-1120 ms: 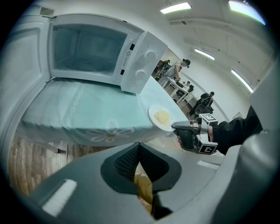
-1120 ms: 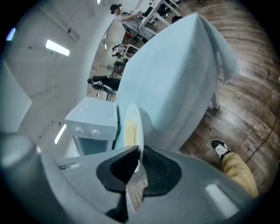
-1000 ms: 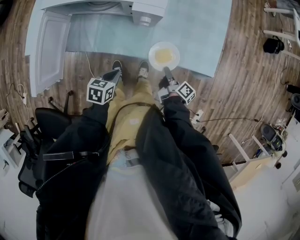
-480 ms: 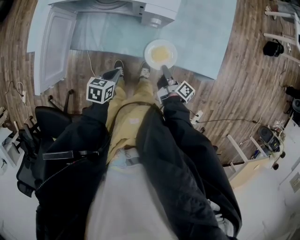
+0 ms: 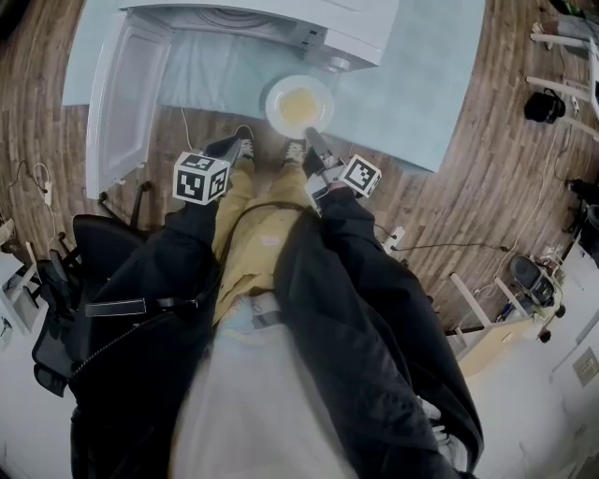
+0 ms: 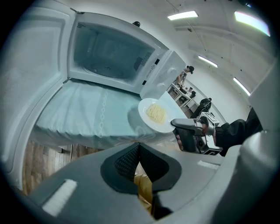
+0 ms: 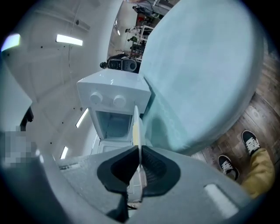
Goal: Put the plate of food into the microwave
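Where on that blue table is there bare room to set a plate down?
The blue cloth lies bare right of the microwave. A narrower strip is free between the open door and the plate held by the right gripper. The microwave crowds the far edge.

Glossy white plate (image 5: 274, 101); matt cloth tablecloth (image 5: 412, 84); wood-grain floor (image 5: 496, 168); smooth white microwave (image 5: 356, 28).

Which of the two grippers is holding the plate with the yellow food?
The right gripper: its jaws pinch the rim of the white plate in front of the open microwave. The left gripper is shut with nothing between its jaws.
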Demonstrator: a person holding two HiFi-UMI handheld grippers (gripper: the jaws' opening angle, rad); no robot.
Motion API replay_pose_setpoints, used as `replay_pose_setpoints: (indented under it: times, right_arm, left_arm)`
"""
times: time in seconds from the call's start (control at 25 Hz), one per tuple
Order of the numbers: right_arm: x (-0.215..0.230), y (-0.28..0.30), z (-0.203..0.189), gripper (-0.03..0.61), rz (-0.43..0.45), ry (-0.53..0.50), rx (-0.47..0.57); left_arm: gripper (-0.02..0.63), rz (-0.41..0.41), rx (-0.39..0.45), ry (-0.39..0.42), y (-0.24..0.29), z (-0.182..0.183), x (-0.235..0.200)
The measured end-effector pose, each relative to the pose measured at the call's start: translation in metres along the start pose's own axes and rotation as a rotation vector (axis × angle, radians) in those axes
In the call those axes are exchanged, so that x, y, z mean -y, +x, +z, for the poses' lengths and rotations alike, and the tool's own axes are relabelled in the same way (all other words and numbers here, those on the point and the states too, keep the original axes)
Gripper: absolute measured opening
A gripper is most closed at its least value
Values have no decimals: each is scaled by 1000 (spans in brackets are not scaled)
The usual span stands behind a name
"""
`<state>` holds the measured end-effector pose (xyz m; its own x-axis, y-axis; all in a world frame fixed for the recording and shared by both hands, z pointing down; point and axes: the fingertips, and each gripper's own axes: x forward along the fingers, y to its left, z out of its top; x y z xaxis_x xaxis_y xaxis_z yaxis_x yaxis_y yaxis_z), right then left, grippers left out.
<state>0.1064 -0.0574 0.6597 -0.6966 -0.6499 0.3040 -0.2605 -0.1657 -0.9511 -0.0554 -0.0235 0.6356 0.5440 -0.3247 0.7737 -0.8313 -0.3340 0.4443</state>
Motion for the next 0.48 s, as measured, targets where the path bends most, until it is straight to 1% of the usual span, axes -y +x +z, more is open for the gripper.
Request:
replay_pose_setpoints:
  times: [0.28,0.48]
  right_arm:
    - [-24,61,-9,9,36,-13,-51]
    - [-44,104,-15,9,74,-17,-87]
  left_arm:
    - [-5,6,8,-26,-8,16,-36]
    - [-5,21,34,-51,-14,29,-63]
